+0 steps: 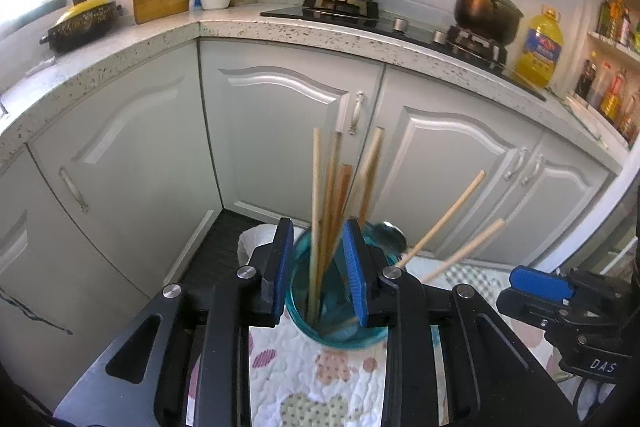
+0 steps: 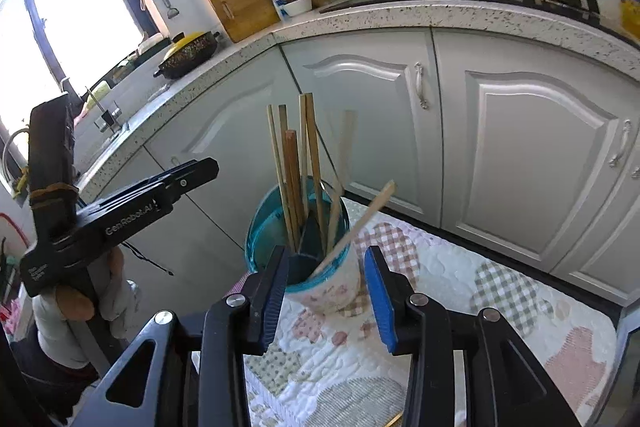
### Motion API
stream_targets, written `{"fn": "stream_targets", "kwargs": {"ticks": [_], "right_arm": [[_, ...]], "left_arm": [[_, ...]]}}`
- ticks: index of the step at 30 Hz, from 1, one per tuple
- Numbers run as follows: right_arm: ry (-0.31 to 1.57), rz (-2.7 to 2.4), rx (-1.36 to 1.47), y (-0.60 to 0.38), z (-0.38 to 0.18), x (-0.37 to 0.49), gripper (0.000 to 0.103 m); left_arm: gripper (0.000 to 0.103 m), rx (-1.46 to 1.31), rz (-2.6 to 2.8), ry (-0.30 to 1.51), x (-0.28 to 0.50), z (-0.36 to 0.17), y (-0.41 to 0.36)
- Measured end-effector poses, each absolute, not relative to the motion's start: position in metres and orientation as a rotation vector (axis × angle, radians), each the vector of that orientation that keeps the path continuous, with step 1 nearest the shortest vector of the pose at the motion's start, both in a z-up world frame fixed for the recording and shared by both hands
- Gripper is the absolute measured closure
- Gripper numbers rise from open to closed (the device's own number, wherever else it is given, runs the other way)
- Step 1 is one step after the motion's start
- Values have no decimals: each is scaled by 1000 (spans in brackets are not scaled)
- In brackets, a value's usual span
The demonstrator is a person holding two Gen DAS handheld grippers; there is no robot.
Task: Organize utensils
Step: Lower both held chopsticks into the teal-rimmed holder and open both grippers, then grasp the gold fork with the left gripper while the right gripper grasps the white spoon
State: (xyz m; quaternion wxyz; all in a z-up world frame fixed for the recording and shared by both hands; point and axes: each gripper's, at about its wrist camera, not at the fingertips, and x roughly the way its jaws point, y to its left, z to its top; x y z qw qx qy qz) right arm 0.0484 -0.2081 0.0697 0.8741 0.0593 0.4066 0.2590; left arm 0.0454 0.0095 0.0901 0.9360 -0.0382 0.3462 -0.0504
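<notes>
Left gripper (image 1: 316,271): jaws parted, nothing clamped. Its blue pads (image 1: 285,259) stand either side of the upright sticks in the left wrist view, and no pad presses on any of them.
Glass jar (image 2: 276,231): teal-tinted, upright on the quilted cloth (image 2: 500,307), just ahead of both grippers.
Chopsticks (image 2: 298,171): bundled inside the jar, most standing near vertical with tips down. Two lean outward over the rim toward the right (image 1: 444,223).
Right gripper (image 2: 326,291): jaws parted, nothing between the pads. The jar's lower wall shows in the gap ahead of them, not touched.
Task status: judged nearly complete. Every chopstick visible is already in the jar, and neither gripper carries one.
Remaining work: possibly straightening the two leaning sticks. A thin wooden piece (image 2: 394,420) shows at the bottom edge of the right wrist view, and whether it is a stray utensil cannot be told.
Countertop (image 1: 304,31): carries pans and a cutting board, with no loose chopsticks seen there.
</notes>
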Motion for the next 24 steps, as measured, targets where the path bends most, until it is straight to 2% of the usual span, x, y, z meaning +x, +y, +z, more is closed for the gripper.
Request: {"fn": "stream_targets", "kwargs": {"ticks": [21,23,24], "right_arm": [[831,401,105,-248,78,-21,62],[838,384,94,-254,77,-25,60],[845,377,91,-258,75,-28,55]], "left_arm": [[78,-32,-224,729,-16,83,-43],[78,-38,-239,745,-18,78,-46],[78,-41,-246,754,-19,76,-48]]}}
